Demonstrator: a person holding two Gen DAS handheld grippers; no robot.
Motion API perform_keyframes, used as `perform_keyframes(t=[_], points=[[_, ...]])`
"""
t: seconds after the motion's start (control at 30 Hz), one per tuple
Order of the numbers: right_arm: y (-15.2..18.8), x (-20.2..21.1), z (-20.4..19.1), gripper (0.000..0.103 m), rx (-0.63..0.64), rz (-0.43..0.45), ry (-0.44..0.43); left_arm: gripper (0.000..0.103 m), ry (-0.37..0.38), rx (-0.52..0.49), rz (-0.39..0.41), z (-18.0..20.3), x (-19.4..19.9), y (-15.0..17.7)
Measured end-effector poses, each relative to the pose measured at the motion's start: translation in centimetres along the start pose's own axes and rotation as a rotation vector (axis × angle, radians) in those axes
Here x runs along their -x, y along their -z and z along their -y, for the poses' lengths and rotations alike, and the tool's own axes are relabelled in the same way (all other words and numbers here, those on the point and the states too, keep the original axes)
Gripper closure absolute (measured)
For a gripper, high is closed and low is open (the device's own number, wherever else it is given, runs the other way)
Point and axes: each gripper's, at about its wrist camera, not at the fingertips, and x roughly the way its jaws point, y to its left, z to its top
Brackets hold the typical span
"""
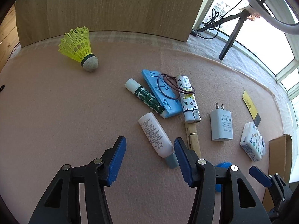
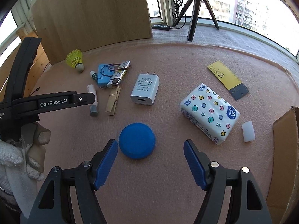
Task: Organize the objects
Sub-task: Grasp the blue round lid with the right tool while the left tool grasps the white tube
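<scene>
Left wrist view: left hand-held gripper [image 1: 149,146], spread, straddles the white tube [image 1: 156,135] to grasp it; right hand-held gripper [image 2: 150,148], spread, nears the blue lid [image 2: 137,143].

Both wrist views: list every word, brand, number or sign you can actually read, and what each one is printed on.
"GenRobot.AI": on the left gripper, its arm seen in the right wrist view.
"AC/DC ADAPTER": on the white charger, seen upside down; its finer print is too small.
"FC", "CE" marks: on the same charger.
White tube: print too small to read.
Green tube, lighter, tissue pack, yellow ruler: lettering blurred, not reliably readable.
</scene>
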Motion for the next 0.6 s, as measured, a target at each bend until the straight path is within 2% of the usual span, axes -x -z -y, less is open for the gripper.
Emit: perform_keyframes(t=[0.33,0.53,0.6], points=[[-0.3,-2.0,-1.3,0.034,0.058,-0.032,0.015,0.052,-0.039,-0.036,-0.007,0.5,-1.4,-0.8],[-0.5,-3.0,-2.2,0.034,0.11,-0.041,0.042,0.063,-0.064,-0.059,0.004,0.5,-1.5,-0.8],[-0.5,-3.3,-2.3,0.034,0.119,-0.047,0.048,0.071,-0.07,-0.063,0.007,0.3,-1.4,-0.7]])
